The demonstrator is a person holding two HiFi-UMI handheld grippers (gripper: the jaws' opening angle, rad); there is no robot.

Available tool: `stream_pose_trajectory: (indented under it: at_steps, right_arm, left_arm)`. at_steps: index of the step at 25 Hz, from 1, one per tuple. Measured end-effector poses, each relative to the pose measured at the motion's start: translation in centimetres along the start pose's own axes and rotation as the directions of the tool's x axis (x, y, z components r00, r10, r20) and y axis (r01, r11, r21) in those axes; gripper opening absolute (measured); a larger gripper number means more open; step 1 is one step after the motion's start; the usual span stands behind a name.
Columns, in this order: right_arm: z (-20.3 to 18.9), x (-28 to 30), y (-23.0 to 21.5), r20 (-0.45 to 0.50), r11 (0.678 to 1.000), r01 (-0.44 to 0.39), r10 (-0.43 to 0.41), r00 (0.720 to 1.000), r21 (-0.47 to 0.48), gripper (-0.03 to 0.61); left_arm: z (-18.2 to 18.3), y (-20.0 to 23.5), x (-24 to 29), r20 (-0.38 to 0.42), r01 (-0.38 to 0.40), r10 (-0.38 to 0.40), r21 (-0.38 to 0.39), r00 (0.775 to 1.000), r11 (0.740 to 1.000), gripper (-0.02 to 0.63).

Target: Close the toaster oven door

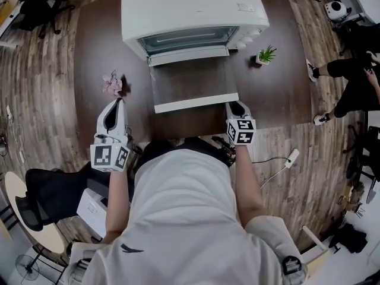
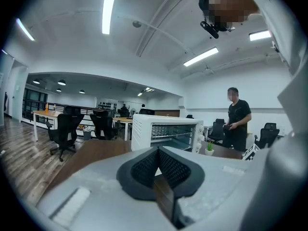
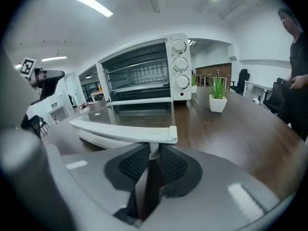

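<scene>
A white toaster oven (image 1: 190,10) stands at the back of the dark wooden table (image 1: 279,94). Its glass door (image 1: 190,82) hangs down flat toward me, with the white handle (image 1: 196,103) along its near edge. My right gripper (image 1: 237,107) is at the handle's right end. In the right gripper view the handle (image 3: 125,131) lies across the front, and my right gripper (image 3: 153,150) is shut on its end piece. My left gripper (image 1: 114,108) rests at the table's left, well away from the door. The left gripper (image 2: 158,150) is shut on nothing and points at the oven (image 2: 163,131).
A small potted plant (image 1: 265,55) sits right of the oven, and a pink flower (image 1: 111,83) left of the door. A person (image 1: 350,76) stands off the table's right side. A black office chair (image 1: 53,192) is at my lower left, and a power strip (image 1: 291,158) lies on the floor.
</scene>
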State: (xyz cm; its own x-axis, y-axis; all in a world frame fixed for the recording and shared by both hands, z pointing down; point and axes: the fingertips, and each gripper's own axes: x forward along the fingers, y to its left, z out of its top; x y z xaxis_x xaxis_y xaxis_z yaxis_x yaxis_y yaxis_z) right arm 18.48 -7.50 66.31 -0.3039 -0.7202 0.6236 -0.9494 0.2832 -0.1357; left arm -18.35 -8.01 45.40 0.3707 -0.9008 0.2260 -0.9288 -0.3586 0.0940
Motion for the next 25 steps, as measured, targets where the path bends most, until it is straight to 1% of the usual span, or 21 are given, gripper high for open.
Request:
stream_pose_trajectory:
  at_steps: [5, 9, 13, 16, 19, 25]
  right_arm:
    - [0.3, 0.4, 0.1, 0.018, 1.000, -0.012, 0.012, 1.000, 0.021, 0.086]
    - [0.6, 0.3, 0.1, 0.019, 1.000, 0.000, 0.000, 1.000, 0.018, 0.084]
    - [2.2, -0.9, 0.3, 0.040, 1.000, 0.004, -0.004, 0.999, 0.016, 0.083]
    - [4.3, -2.0, 0.6, 0.070, 1.000, -0.001, 0.001, 0.998, -0.004, 0.081]
    - [7.1, -3.3, 1.0, 0.124, 0.999, 0.003, 0.002, 0.992, -0.038, 0.083]
    - [13.5, -4.9, 1.4, 0.264, 0.998, 0.011, 0.007, 0.964, -0.064, 0.084]
  left_arm:
    - [-0.2, -0.2, 0.2, -0.005, 0.009, -0.009, 0.007, 1.000, 1.000, 0.002]
    - [-0.3, -0.3, 0.3, -0.008, 0.011, -0.011, 0.002, 1.000, 1.000, 0.002]
    - [-0.6, 0.0, 0.2, -0.015, 0.007, -0.007, -0.002, 1.000, 1.000, 0.002]
    - [-1.0, 0.3, 0.1, -0.021, -0.002, 0.001, -0.013, 1.000, 1.000, 0.002]
    - [-1.2, 0.3, 0.2, -0.024, -0.003, 0.003, -0.018, 1.000, 1.000, 0.002]
    - [-1.3, 0.2, 0.5, -0.019, -0.001, 0.001, -0.025, 1.000, 1.000, 0.002]
